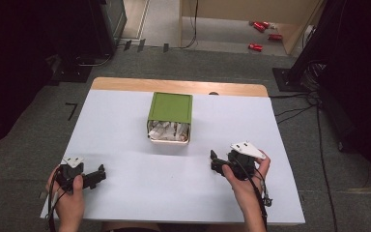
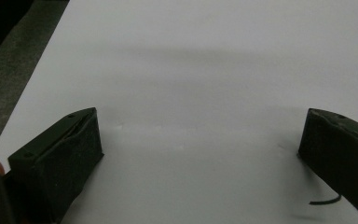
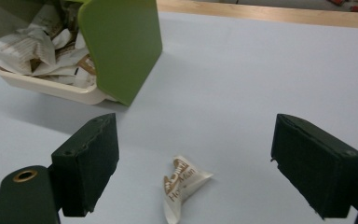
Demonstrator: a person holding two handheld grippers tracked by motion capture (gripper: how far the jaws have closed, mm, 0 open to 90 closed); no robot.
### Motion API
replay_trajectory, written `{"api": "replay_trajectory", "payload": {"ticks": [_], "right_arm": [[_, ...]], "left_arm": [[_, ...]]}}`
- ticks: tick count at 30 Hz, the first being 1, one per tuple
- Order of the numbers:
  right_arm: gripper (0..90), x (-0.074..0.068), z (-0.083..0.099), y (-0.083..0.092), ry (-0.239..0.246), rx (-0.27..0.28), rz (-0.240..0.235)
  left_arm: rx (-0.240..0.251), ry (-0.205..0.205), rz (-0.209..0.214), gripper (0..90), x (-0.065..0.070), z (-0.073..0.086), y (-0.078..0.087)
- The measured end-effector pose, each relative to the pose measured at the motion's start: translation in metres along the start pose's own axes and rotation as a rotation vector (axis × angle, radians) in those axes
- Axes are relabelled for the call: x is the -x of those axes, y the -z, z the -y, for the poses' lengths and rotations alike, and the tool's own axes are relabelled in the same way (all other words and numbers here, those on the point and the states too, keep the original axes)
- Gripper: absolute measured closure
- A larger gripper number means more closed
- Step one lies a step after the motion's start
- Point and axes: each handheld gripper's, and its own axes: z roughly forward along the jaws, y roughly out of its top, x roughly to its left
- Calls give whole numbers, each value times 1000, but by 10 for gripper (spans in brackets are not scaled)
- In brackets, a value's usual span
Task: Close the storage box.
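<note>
Sachet on table between wide-open right tongs, untouched

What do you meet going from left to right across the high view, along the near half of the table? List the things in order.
left gripper → green-lidded box of paper packets → right gripper

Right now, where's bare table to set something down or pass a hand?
Bare: the table left of the green-lidded box, the stretch to the box's right, and the near middle between the left tongs and right tongs. Crowded: in front of the right tongs, where a crumpled wrapper lies between the open jaws, near the box's paper-filled open end.
</note>
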Motion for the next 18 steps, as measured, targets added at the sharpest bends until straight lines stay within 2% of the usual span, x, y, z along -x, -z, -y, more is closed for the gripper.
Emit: {"api": "replay_trajectory", "payload": {"ticks": [18], "right_arm": [[153,47,13,18,-28,-6,73]], "left_arm": [[-1,0,0,0,0,0,0]]}}
